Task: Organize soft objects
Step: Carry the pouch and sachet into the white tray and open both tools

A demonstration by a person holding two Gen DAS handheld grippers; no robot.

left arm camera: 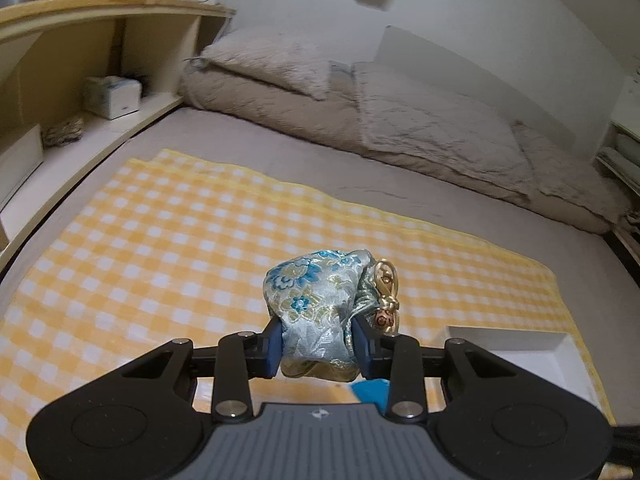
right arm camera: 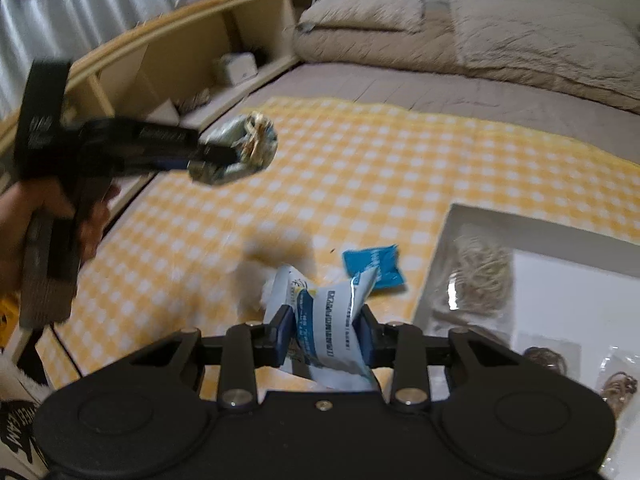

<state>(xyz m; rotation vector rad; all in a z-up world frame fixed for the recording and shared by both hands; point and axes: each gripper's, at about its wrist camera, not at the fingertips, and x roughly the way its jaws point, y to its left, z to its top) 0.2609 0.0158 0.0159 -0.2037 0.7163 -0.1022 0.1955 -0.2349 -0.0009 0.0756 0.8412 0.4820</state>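
Brocade pouch (left arm camera: 314, 312) clamped, white packet (right arm camera: 332, 328) clamped

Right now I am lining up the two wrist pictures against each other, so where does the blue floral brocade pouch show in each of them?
Left wrist view: the brocade pouch sits low in the centre, clamped in the left tongs.
Right wrist view: the pouch is blurred at upper left, held above the cloth.
Shared landmark: the yellow checked cloth on the bed, with the white tray at its right edge.
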